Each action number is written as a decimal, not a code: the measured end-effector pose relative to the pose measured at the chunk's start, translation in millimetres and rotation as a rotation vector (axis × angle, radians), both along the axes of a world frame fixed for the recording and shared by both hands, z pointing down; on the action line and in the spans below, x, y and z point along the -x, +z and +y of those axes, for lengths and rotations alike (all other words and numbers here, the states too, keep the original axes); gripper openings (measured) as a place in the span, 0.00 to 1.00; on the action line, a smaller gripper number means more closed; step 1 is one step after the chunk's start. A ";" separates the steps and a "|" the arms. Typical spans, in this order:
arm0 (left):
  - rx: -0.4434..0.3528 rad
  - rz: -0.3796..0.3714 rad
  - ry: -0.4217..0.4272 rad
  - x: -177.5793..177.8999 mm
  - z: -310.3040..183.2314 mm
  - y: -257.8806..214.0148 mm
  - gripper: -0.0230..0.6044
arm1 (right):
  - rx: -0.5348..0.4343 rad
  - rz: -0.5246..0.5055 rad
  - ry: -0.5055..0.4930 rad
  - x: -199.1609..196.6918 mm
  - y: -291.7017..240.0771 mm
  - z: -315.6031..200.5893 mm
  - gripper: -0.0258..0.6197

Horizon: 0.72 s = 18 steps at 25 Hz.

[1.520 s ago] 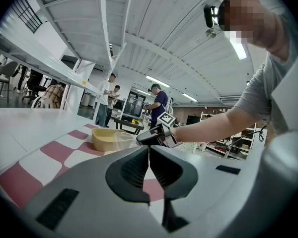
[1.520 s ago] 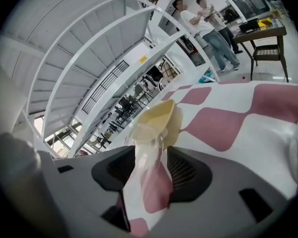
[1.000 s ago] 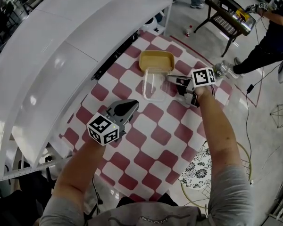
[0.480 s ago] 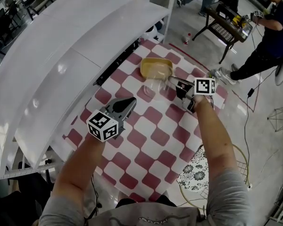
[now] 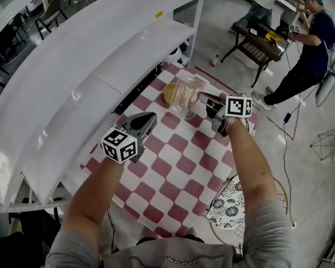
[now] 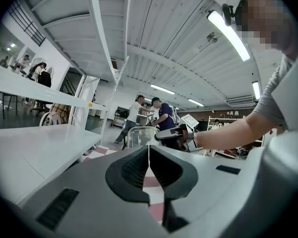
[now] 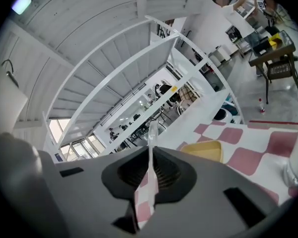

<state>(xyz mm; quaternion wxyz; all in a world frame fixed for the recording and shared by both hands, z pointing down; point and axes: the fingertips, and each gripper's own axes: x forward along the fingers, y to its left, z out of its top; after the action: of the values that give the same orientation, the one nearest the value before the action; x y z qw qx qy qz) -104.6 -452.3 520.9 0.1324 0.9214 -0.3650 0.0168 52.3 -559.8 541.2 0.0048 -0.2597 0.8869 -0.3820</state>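
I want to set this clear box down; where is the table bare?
Bare: the checked cloth between both arms, from the left gripper toward the near edge. Crowded: the far end, where the yellow tray lies below the clear box in the right gripper.

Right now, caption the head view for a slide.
Right gripper holds a clear plastic container by a yellow tray on a checked cloth; left gripper hovers shut.

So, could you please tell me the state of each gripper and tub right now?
clear tub: held up off the table, looks empty.
yellow tub: open, resting on the table.
left gripper: fingers shut, empty.
right gripper: fingers shut on the clear tub's wall.
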 end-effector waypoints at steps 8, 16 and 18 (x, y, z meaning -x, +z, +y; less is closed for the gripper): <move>-0.061 0.003 0.011 7.5 2.4 -56.7 0.07 | -0.113 0.065 0.071 0.4 -59.4 7.4 0.10; -0.104 -0.007 0.045 22.5 22.6 -100.3 0.07 | -0.196 0.097 0.130 10.5 -112.1 32.3 0.10; -0.113 -0.013 0.054 28.6 29.8 -108.4 0.07 | -0.218 0.106 0.148 14.6 -123.7 39.2 0.10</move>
<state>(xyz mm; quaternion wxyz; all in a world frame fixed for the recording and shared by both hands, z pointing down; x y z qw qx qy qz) -133.2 -422.5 412.4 0.0773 0.9369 -0.3410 0.0057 37.7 -520.6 417.5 0.0142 -0.3421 0.9006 -0.2678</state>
